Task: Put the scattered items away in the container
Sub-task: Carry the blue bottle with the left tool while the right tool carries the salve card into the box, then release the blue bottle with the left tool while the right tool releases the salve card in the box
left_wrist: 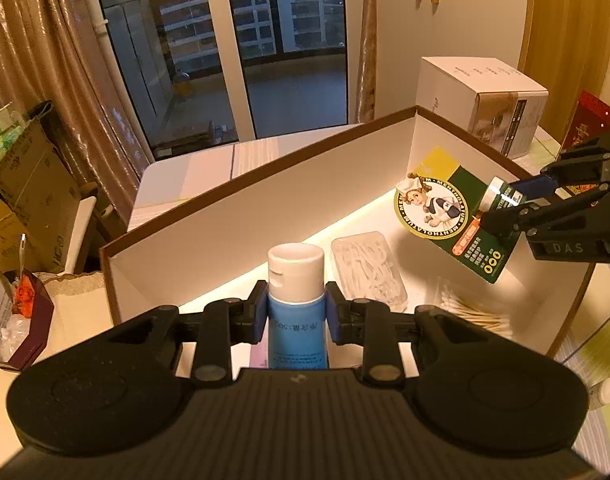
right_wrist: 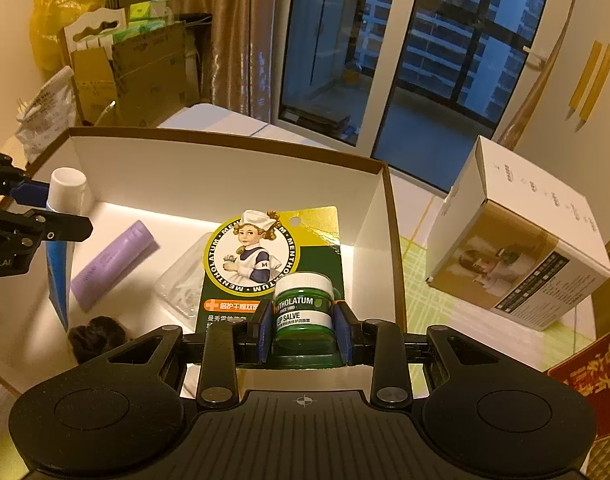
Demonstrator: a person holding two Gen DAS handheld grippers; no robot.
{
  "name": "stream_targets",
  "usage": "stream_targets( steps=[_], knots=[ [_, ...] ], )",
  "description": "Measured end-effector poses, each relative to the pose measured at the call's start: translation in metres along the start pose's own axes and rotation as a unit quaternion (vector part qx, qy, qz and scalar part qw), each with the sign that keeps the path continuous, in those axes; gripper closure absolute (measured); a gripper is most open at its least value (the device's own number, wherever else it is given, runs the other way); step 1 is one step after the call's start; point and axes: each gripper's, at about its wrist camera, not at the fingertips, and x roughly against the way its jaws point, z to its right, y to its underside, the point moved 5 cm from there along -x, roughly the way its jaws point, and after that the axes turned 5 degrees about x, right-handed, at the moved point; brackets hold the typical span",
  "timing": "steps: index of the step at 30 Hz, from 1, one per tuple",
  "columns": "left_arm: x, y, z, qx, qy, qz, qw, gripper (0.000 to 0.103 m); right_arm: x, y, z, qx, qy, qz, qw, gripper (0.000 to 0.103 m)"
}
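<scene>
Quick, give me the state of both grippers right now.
Left gripper: shut on the blue bottle.
Right gripper: shut on the lip salve pack.

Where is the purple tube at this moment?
In the right wrist view the purple tube lies on the floor of the white box, left side, between the blue bottle and the clear plastic case.

Warm, dim yellow indoor light is filling both views, while the window (left_wrist: 289,40) is showing dark blue dusk outside. A bright strip is glowing along the box (right_wrist: 225,172) floor under its far wall. Fisheye bending is curving the edges, and the corners are vignetting black.
</scene>
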Motion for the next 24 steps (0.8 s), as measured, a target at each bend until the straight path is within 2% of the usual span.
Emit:
stream_targets(
  steps=[5, 17, 23, 24],
  knots=[
    [-0.017, 0.003, 0.002, -0.001, 0.005, -0.023, 0.9997, 0.078, -0.005, 0.001, -0.004, 0.015, 0.009, -0.005, 1.000, 0.068],
    [-0.014, 0.004, -0.007, 0.009, -0.002, -0.018, 0.9998, 0.071, -0.013, -0.001, -0.007, 0.037, 0.025, -0.010, 0.999, 0.068],
    [-0.005, 0.007, -0.009, 0.018, -0.006, -0.019, 0.9996, 0.068, -0.016, -0.001, -0.010, 0.076, 0.047, -0.008, 0.996, 0.067],
    [-0.004, 0.008, -0.009, 0.019, -0.006, -0.019, 0.9996, 0.067, -0.015, -0.001, -0.010, 0.076, 0.041, -0.007, 0.996, 0.046]
  ],
)
